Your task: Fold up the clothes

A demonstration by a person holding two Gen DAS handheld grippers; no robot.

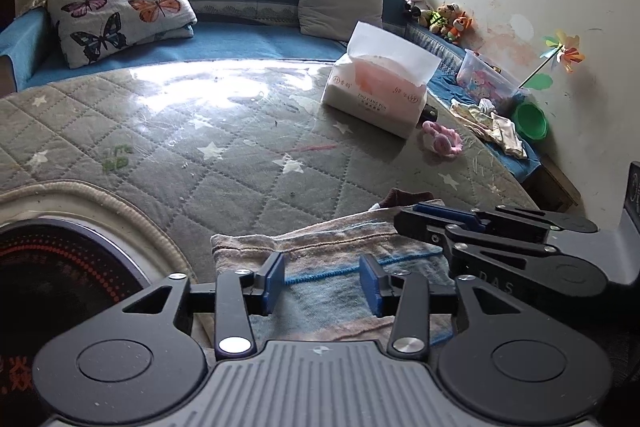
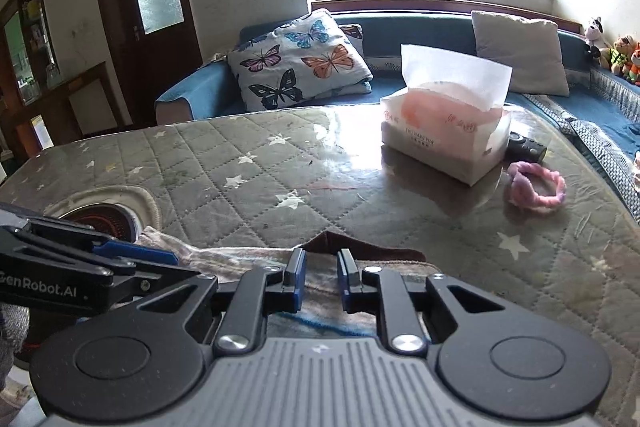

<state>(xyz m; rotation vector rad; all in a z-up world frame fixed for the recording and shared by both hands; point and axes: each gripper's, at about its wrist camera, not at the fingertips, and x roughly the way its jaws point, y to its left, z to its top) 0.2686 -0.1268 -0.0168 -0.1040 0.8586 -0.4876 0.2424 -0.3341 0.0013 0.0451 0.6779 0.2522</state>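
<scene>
A folded striped garment [image 1: 328,243], beige and pale blue with a brown part [image 1: 404,195] at its far edge, lies at the near edge of the quilted star-patterned table cover [image 1: 200,147]. My left gripper [image 1: 324,281] is open, its blue pads standing wide apart just over the cloth. My right gripper [image 1: 408,219] comes in from the right at the garment's far right edge. In the right wrist view my right gripper [image 2: 322,275] has its pads close together on a fold of the garment [image 2: 240,259]. The left gripper [image 2: 176,263] shows at the left.
A tissue box [image 1: 376,95] and a pink hair band [image 1: 442,141] lie on the far right of the table. A round dark cooktop [image 1: 60,267] is set into the cover at near left. Behind stands a blue sofa with a butterfly pillow [image 1: 120,7].
</scene>
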